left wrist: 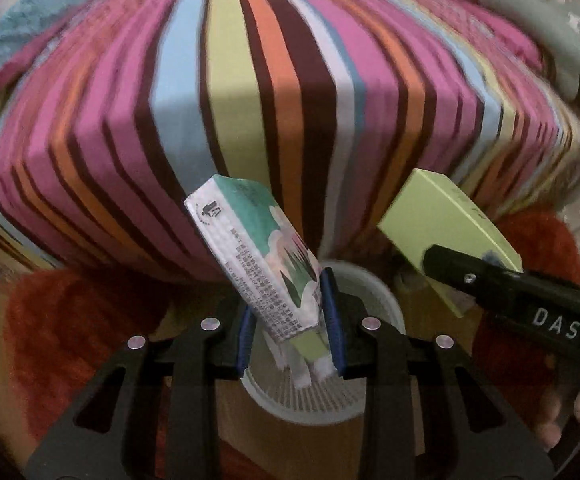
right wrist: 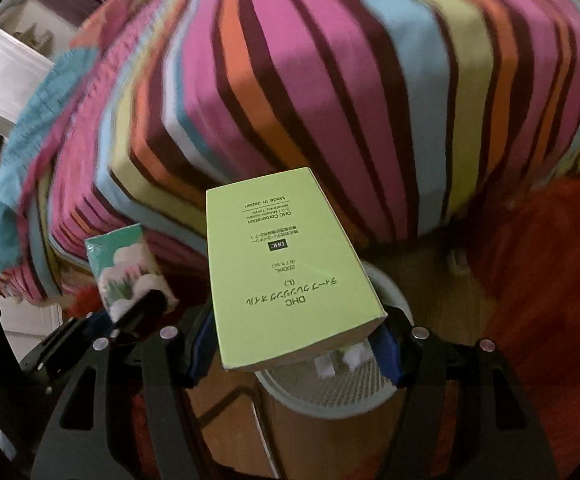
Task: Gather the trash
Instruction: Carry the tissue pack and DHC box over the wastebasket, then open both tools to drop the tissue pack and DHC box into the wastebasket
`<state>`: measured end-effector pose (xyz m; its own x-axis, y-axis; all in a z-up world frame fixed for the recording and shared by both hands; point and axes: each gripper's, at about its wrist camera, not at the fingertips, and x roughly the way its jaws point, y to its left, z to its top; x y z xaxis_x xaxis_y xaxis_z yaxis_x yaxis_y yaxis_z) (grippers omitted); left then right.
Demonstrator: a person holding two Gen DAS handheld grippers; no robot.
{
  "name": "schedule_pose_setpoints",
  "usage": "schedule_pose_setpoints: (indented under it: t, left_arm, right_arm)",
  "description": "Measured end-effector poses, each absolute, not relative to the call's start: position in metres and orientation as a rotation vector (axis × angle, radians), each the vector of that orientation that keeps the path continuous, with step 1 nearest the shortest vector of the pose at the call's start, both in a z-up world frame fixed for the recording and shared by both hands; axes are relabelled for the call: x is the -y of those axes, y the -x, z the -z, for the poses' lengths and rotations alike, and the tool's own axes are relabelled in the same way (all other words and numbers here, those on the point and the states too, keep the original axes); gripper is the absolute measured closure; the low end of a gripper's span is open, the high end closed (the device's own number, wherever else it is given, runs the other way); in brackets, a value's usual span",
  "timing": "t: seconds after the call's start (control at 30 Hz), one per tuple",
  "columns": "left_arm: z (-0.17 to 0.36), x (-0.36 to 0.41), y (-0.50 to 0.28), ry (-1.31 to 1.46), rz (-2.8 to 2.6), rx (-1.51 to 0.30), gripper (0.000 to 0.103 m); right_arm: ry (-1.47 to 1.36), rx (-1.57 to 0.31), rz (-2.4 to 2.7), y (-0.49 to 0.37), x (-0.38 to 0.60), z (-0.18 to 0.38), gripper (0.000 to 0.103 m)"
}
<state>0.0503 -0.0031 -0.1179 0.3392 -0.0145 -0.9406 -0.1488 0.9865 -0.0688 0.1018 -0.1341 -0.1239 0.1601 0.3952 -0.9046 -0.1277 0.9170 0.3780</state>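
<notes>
My left gripper [left wrist: 292, 324] is shut on a white and teal tissue pack [left wrist: 256, 252], which sticks up between the blue pads. Below it stands a white mesh waste bin [left wrist: 310, 404] with white scraps inside. My right gripper [right wrist: 292, 342] is shut on a light green carton [right wrist: 286, 268] printed with black text, held over the same waste bin [right wrist: 330, 396]. In the left wrist view the green carton [left wrist: 446, 228] and the right gripper's black finger [left wrist: 502, 284] show at the right. In the right wrist view the tissue pack [right wrist: 128, 272] shows at the left.
A bed with a striped cover [left wrist: 250, 100] in pink, orange, brown and blue fills the upper half of both views. A red shaggy rug [right wrist: 538, 280] lies on the wooden floor [right wrist: 234, 412] around the bin. White furniture [right wrist: 6, 72] stands at far left.
</notes>
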Motion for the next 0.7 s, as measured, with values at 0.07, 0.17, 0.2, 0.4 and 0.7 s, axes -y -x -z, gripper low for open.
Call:
schedule_pose_setpoints:
  t: [0.07,0.17,0.2,0.4,0.7]
  left_arm:
    - [0.133,0.005,-0.051,0.158,-0.078,-1.276,0.072]
    - [0.153,0.005,-0.052,0.175,-0.071,-1.349,0.072]
    - [0.159,0.004,-0.053,0.190,-0.067,-1.373,0.072]
    - [0.202,0.000,-0.055,0.251,-0.059,-1.545,0.072]
    - [0.242,0.000,-0.054,0.280,-0.068,-1.721,0.057]
  right_arm:
    - [-0.228,-1.434,-0.368,-0.101,0.130,0.142,0.042]
    - [-0.223,-1.526,-0.343,-0.104,0.127,0.165,0.042]
    - [-0.223,-1.549,-0.332,-0.105,0.127,0.171,0.042]
    - [-0.264,-1.694,-0.256,-0.114,0.127,0.207,0.042]
    - [-0.256,-1.865,-0.206,-0.114,0.112,0.245,0.039]
